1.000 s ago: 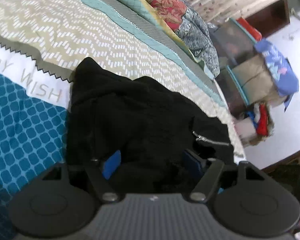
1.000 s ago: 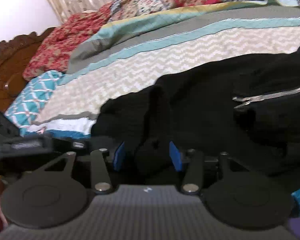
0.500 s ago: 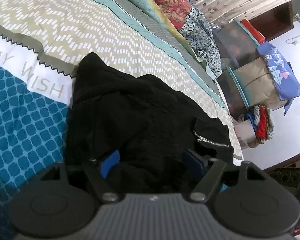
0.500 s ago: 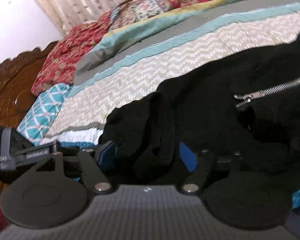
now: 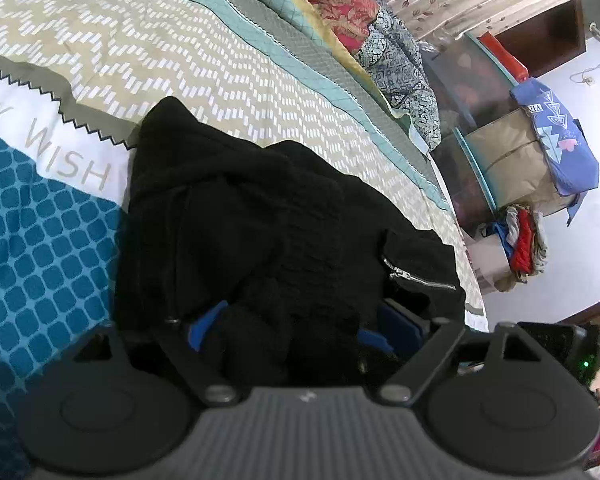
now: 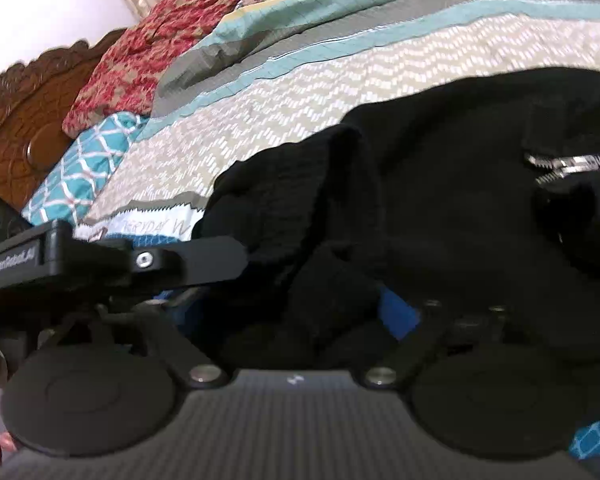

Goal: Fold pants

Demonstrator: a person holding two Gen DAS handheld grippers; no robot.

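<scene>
Both tools spread wider since earlier — right tool (image 6: pixel 296 312), left tool (image 5: pixel 288 328) astride pants (image 5: pixel 260 216) at bed (image 5: pixel 220 60) edge | soft, limp — grab waistband

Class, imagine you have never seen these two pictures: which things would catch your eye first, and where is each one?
First, the black pants, bunched in a heap on the patterned bedspread, filling the middle of both views. Next, the silver zipper gleaming at the right of the right view. Then the blue-padded fingers of the left gripper and right gripper, spread apart around folds of the cloth.
</scene>
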